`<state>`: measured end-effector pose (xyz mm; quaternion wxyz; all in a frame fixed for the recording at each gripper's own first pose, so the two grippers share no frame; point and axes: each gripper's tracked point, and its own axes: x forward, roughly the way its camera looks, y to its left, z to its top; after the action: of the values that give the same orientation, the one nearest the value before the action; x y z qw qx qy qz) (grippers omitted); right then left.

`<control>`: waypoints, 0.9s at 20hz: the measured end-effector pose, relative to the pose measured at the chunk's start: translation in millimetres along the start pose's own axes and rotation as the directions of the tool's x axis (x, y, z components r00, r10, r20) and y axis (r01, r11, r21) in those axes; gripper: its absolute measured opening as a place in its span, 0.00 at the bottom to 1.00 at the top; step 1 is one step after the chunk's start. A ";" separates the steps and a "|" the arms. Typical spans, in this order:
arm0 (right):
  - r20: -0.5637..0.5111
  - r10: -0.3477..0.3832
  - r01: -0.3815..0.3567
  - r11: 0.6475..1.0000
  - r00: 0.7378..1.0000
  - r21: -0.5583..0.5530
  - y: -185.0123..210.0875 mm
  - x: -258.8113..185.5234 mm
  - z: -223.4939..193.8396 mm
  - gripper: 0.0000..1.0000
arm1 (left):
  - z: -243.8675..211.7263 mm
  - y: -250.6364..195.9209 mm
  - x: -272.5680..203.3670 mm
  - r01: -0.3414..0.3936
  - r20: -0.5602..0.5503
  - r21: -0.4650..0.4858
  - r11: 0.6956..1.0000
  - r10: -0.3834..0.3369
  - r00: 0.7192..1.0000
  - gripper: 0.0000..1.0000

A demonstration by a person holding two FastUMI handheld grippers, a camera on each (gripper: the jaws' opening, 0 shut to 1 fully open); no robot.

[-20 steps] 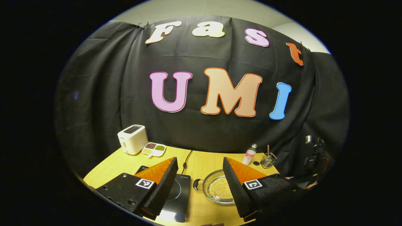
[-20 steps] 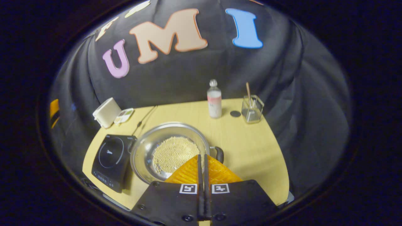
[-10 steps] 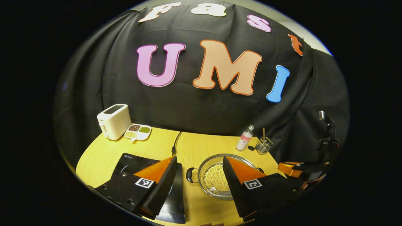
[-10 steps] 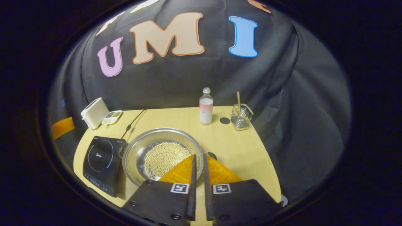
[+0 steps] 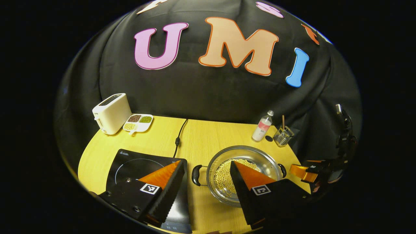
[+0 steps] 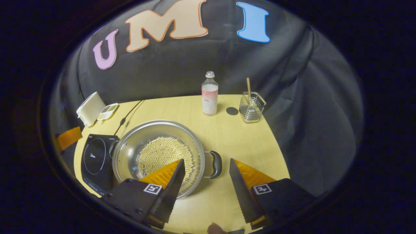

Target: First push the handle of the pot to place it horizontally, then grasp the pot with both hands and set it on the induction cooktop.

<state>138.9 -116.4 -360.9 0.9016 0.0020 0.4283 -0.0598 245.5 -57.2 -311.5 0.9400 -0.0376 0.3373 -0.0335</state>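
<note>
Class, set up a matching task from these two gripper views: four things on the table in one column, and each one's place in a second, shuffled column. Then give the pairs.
Things:
1. pot
2. toaster
3. bottle
4. induction cooktop

Places:
A. far left corner of the table
B. beside the wire holder
C. between cooktop and right gripper
D. under the left gripper

Pairs: 1-C, 2-A, 3-B, 4-D

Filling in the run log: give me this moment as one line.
stage: pre-grasp | left gripper: open, near handle | right gripper: open, handle between fingers | steel two-handled pot of beans: on table beside black induction cooktop
</note>
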 end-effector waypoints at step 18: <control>-0.209 -0.029 0.036 0.999 0.977 0.029 5.2 80.6 -55.4 0.81 | -73.4 -0.9 103.0 -0.007 -0.237 0.173 0.985 0.049 0.970 0.85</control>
<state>147.1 -116.8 -458.5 0.8504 0.0161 0.5196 -0.0812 278.1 -70.8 -432.9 0.8924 0.0523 0.4451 -0.0533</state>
